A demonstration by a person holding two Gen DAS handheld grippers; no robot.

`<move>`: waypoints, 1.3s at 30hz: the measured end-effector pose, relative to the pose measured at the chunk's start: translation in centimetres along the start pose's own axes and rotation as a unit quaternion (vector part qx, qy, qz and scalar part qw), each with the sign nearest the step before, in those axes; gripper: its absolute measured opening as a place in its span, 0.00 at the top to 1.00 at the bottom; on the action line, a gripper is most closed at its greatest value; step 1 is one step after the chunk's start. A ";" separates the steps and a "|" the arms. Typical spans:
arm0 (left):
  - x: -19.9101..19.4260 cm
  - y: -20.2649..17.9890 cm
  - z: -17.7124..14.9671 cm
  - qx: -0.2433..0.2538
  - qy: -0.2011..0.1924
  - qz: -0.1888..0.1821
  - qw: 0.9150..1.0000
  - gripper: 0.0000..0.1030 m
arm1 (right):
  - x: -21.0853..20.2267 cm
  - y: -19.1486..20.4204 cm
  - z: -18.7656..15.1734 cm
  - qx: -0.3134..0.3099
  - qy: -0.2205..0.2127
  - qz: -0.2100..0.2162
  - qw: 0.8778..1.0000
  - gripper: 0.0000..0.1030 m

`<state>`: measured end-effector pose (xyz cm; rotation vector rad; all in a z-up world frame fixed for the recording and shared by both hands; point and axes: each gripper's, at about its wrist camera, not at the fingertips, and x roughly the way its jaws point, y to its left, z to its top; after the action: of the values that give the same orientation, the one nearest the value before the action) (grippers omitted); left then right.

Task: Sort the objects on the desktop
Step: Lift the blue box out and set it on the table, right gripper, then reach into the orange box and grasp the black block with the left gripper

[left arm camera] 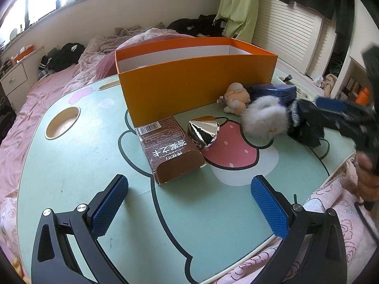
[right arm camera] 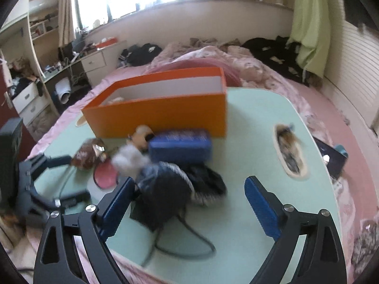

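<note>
- Desk (left arm camera: 71,165) state — a mint-green lap desk set on a pink bed carries an orange box (left arm camera: 196,80) at the back, open at the top, with the loose things spread along its front wall.
- Right gripper (right arm camera: 189,203) — its jaws stand wide with nothing pressed between the pads; the left pad sits just beside a dark fur-trimmed pouch (right arm camera: 170,189), which lies partly inside the gap.
- Pouch position: directly ahead of and below the right gripper, near the desk's front edge, with a black cord trailing from it toward the camera. Its long axis seems to run across the jaws, though blur makes that uncertain.
- Neighbours: a white fluffy pompom (left arm camera: 265,118) touches the pouch; a blue case (right arm camera: 180,146) lies just behind it, against the box, beside a small plush toy (left arm camera: 236,97).
- Left gripper (left arm camera: 189,208) — also wide and empty, hovering over bare desk; a brown carton (left arm camera: 170,151) and a silver-foil wedge (left arm camera: 205,132) lie ahead of it.
- Judgement: the right hand is nearer the pouch, so that looks like the next pick; closing without catching the pompom is the risk.
</note>
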<state>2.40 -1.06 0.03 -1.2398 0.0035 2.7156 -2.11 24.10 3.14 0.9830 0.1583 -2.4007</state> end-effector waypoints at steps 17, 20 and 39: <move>0.2 0.3 0.0 0.000 0.000 0.000 1.000 0.00 | 1.6 1.6 -3.3 -0.053 -0.005 -0.038 0.998 0.00; 0.2 0.2 0.0 0.000 0.000 0.000 1.000 0.00 | 1.7 1.6 -3.1 -0.053 -0.005 -0.038 0.998 0.00; 0.2 0.2 0.1 0.001 0.000 -0.001 1.000 0.00 | 1.6 1.7 -3.3 -0.053 -0.006 -0.038 0.998 0.00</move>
<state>2.14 -1.23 -0.10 -1.2396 0.0047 2.7138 -0.17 22.93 -0.18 0.9305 0.3213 -2.4392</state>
